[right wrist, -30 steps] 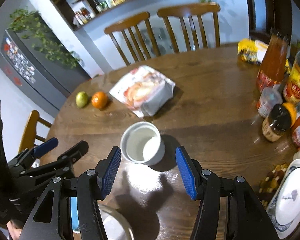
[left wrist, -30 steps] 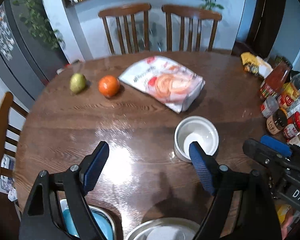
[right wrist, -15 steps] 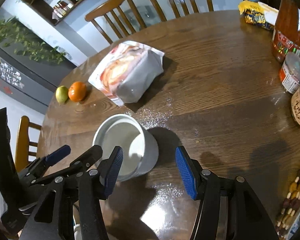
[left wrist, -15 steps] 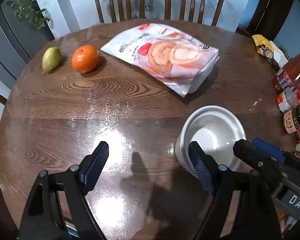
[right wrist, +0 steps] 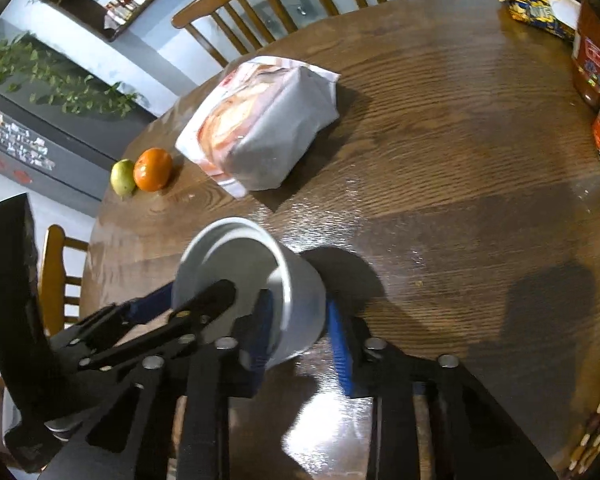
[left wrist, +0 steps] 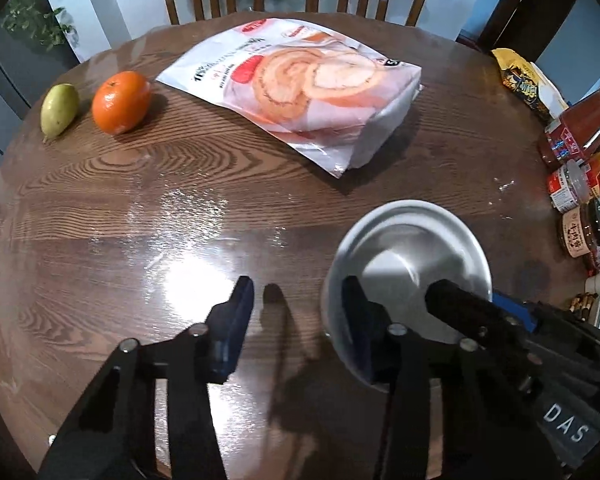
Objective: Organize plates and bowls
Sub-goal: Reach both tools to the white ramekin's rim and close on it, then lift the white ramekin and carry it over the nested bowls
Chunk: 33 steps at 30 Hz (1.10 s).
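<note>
A white bowl (left wrist: 408, 256) (right wrist: 256, 276) sits tilted just above the brown round table (left wrist: 140, 200). My right gripper (right wrist: 300, 332) is shut on its near wall, one blue finger (right wrist: 260, 332) inside and the other outside. My left gripper (left wrist: 298, 312) is open; its right finger (left wrist: 358, 320) lies against the bowl's left wall, its left finger (left wrist: 236, 320) over bare table. In the left wrist view the right gripper's fingers reach into the bowl from the right.
A bread-roll bag (left wrist: 300, 92), an orange (left wrist: 120, 102) and a pear (left wrist: 59, 109) lie at the back. Jars and sauce bottles (left wrist: 580, 168) crowd the right edge. Wooden chairs (right wrist: 236, 12) stand behind the table.
Both grippers moved forward to the bowl. The right gripper closed on the bowl's wall and tipped it. The left gripper narrowed and came against the bowl's left side.
</note>
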Each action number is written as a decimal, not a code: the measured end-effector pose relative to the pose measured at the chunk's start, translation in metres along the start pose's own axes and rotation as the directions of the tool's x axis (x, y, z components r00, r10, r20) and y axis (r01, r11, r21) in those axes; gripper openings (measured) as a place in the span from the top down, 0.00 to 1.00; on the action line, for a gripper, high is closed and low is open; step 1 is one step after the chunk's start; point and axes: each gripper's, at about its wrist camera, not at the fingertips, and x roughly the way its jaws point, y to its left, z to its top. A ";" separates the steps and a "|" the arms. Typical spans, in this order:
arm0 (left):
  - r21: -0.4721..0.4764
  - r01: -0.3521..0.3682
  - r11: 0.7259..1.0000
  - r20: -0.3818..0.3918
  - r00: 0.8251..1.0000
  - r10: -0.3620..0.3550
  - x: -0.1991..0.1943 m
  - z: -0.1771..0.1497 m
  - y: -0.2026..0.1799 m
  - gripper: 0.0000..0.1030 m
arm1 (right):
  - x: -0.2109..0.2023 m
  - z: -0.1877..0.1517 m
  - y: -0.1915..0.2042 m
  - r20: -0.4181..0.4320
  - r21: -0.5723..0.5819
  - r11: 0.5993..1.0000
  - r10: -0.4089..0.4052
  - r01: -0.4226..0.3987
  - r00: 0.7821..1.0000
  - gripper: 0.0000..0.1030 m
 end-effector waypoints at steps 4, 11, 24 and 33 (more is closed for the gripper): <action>-0.016 0.040 0.999 -0.025 0.999 -0.041 0.005 -0.001 0.001 0.72 | 0.001 0.001 0.002 0.008 -0.002 1.000 0.010 -0.010 1.000 0.77; -0.017 0.059 0.998 -0.021 0.998 -0.060 0.005 -0.003 -0.004 0.90 | 0.002 -0.001 0.005 0.026 -0.003 1.000 0.014 -0.014 1.000 0.81; 0.052 0.025 0.998 0.081 0.996 -0.030 -0.028 -0.020 -0.016 0.91 | -0.024 -0.027 0.005 0.103 0.018 0.999 0.041 -0.043 0.994 0.82; 0.078 -0.001 0.997 0.176 0.984 -0.013 -0.072 -0.045 -0.018 0.90 | -0.061 -0.053 0.020 0.164 -0.001 0.997 0.080 -0.081 0.983 0.81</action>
